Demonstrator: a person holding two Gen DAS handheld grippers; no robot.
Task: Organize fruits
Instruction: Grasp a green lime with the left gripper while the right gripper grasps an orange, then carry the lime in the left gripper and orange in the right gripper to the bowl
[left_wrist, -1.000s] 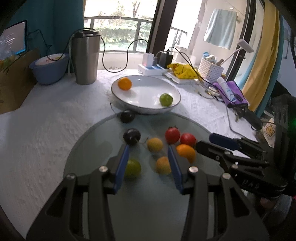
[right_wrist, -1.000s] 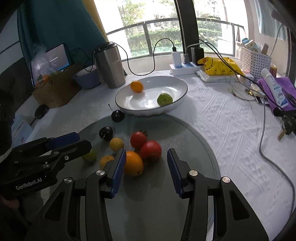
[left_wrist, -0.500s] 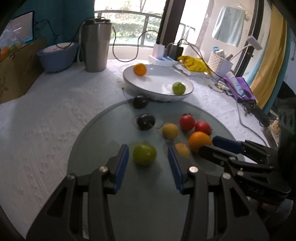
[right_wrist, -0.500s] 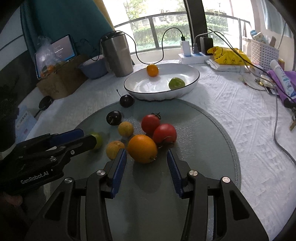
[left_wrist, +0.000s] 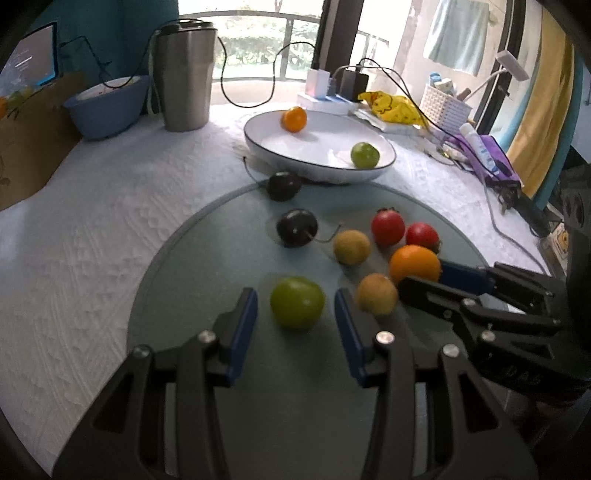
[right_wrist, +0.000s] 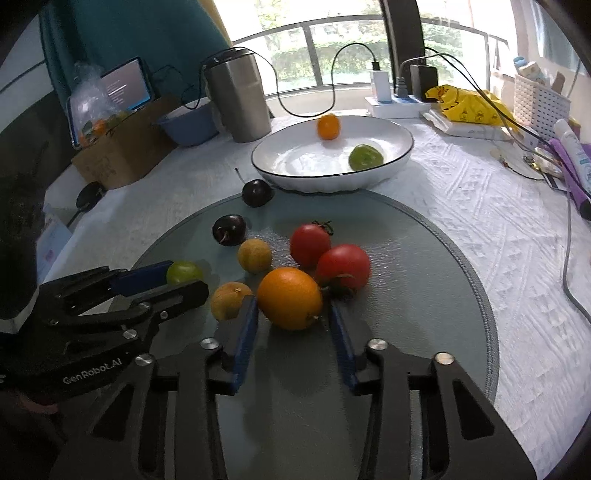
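Now both sets of tongs are closing in at once. The left tongs (left_wrist: 295, 314) straddle the green fruit (left_wrist: 297, 302) on the glass mat (left_wrist: 207, 258), jaws narrowing with clear gaps either side, so nothing gripped yet. The right tongs (right_wrist: 290, 314) bracket the big orange (right_wrist: 289, 298), jaws also narrowing; the pads look very close to its skin, though I can't say for certain they press on it, so I'd call it not yet clenched.

Why this pairing? Probably because the white plate (right_wrist: 369, 177) beyond the mat already holds a small orange (right_wrist: 328, 126) and a green fruit; these two match them, so sorting by kind seems the plan. Around the targets sit two yellow fruits (right_wrist: 254, 254), two tomatoes (right_wrist: 309, 243) and a dark plum (right_wrist: 229, 229), with another plum (right_wrist: 257, 192) at the mat's edge just beside the plate.

Compared with a second ago, both tongs have dropped lower and nearer: the left has swung off the yellow fruit onto the green one, and the orange now sits squarely between the right jaws.
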